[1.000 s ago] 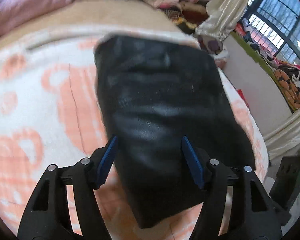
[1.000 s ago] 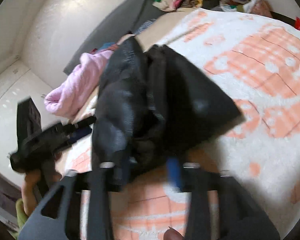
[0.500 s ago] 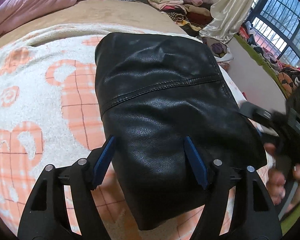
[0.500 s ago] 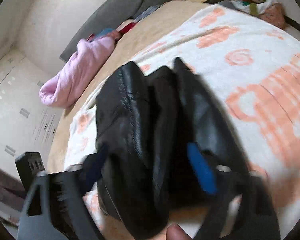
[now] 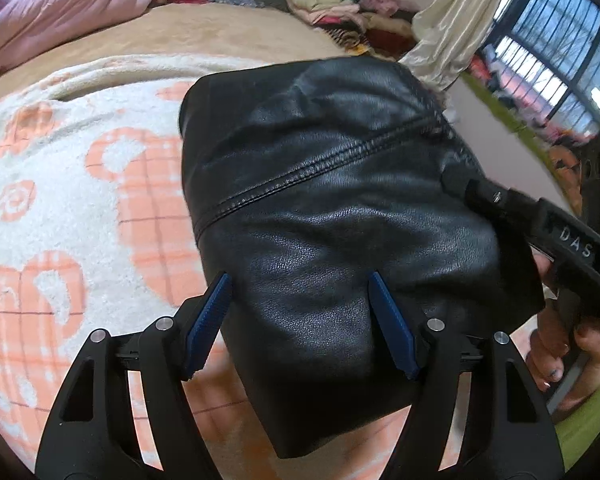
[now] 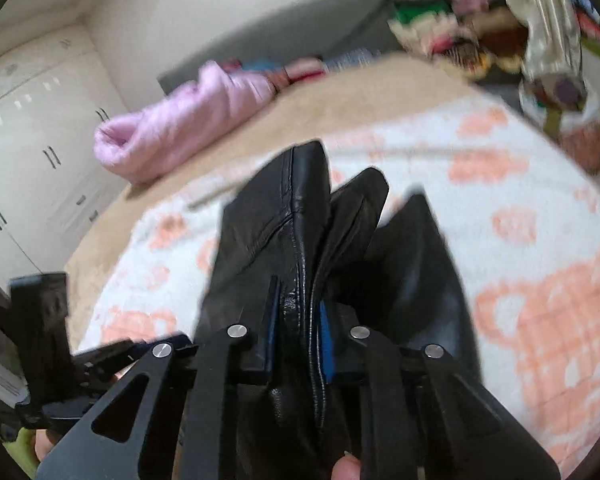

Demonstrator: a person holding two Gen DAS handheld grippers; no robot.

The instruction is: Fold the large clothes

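Note:
A black leather garment [image 5: 340, 216] lies folded into a thick block on the white and orange blanket [image 5: 80, 200]. My left gripper [image 5: 300, 320] hovers over its near end, open, blue pads on either side of the leather but not pressing it. My right gripper [image 6: 300, 324] is closing its jaws on the stacked edges and zipper of the garment [image 6: 300, 248], pads pressing the leather. In the left wrist view that right gripper [image 5: 466, 192] comes in from the right, held by a hand [image 5: 568, 344], and meets the garment's right edge.
A pink quilt [image 5: 52, 12] lies at the head of the tan bed [image 5: 220, 36]. Piles of clothes [image 5: 340, 4] and a cream curtain [image 5: 452, 32] stand beyond the bed near a window [image 5: 548, 52]. White wardrobes [image 6: 32, 152] line the left wall.
My right gripper swung round to the garment's open edge and went from wide open to shut on it. It now shows at the right of the left wrist view. The left gripper stayed put.

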